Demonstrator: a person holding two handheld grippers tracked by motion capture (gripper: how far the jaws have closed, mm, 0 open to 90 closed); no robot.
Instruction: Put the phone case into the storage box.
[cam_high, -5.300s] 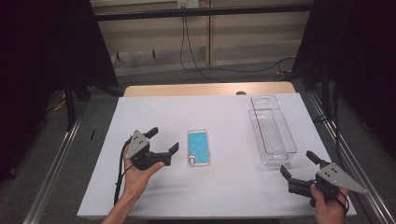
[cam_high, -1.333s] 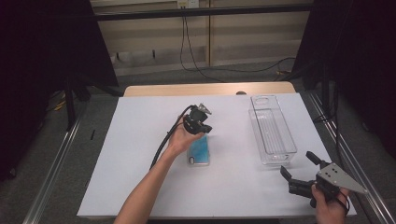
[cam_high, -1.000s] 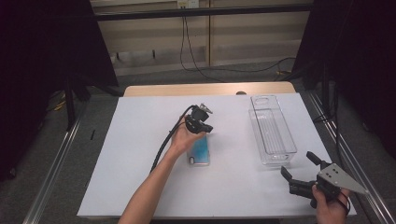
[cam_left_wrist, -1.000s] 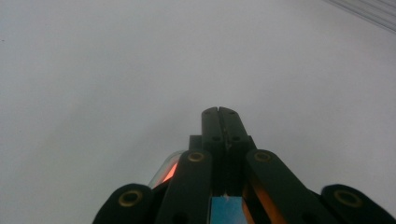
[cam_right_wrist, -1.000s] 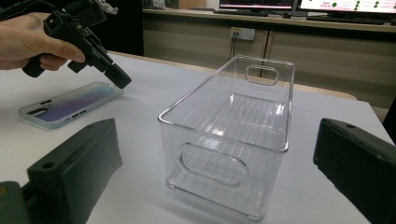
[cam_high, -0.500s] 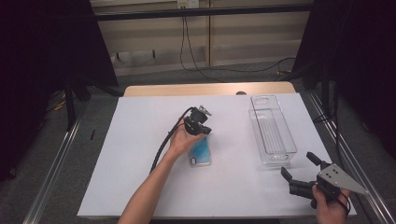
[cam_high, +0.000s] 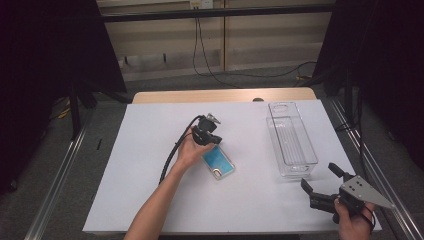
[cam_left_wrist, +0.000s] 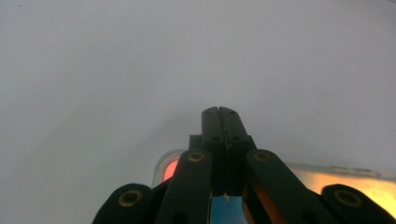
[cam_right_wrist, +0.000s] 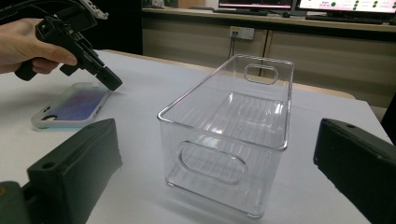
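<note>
Item: we judge the flat blue translucent phone case (cam_high: 218, 162) light, flexible, best pinched at its rim; left hand-held gripper (cam_high: 212, 139) closed at its far edge.

Right gripper view. The right claw (cam_right_wrist: 224, 172) stands with its two black jaws wide apart, framing a clear plastic bin (cam_right_wrist: 231, 133) that sits upright on the white counter (cam_right_wrist: 140, 88). At upper left, a hand (cam_right_wrist: 21, 44) holds the left claw (cam_right_wrist: 113, 84), its closed tip angled down at the far edge of a blue phone case (cam_right_wrist: 70, 109) lying flat.
</note>
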